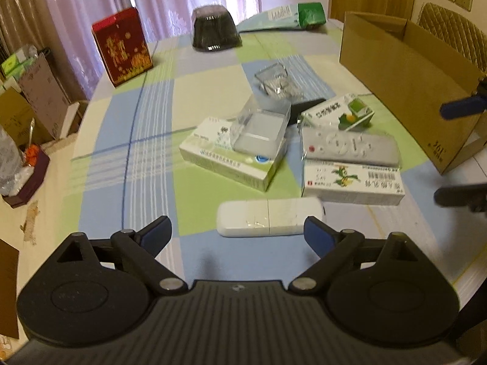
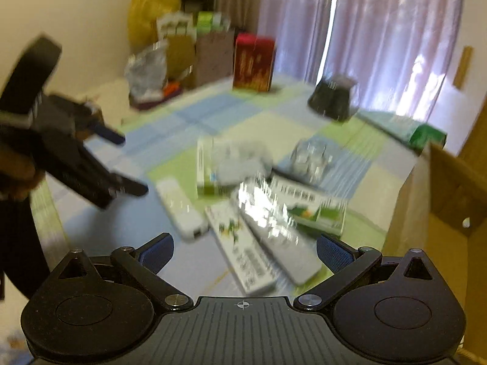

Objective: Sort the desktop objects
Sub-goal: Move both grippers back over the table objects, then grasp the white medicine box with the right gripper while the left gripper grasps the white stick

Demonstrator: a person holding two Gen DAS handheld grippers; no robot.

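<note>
Both hand-held grippers, left (image 1: 237, 228) and right (image 2: 245, 248), gape wide, holding nothing. The white device (image 1: 269, 217) lies low-centre on the bench (image 1: 146, 127); probably light, stiff, slick, best pinched across its narrow sides.

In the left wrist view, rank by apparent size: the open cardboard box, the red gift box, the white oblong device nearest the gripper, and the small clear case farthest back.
1. cardboard box
2. red gift box
3. white oblong device, though nearness to the camera inflates it, so its place against the gift box is unsure
4. small clear case
</note>
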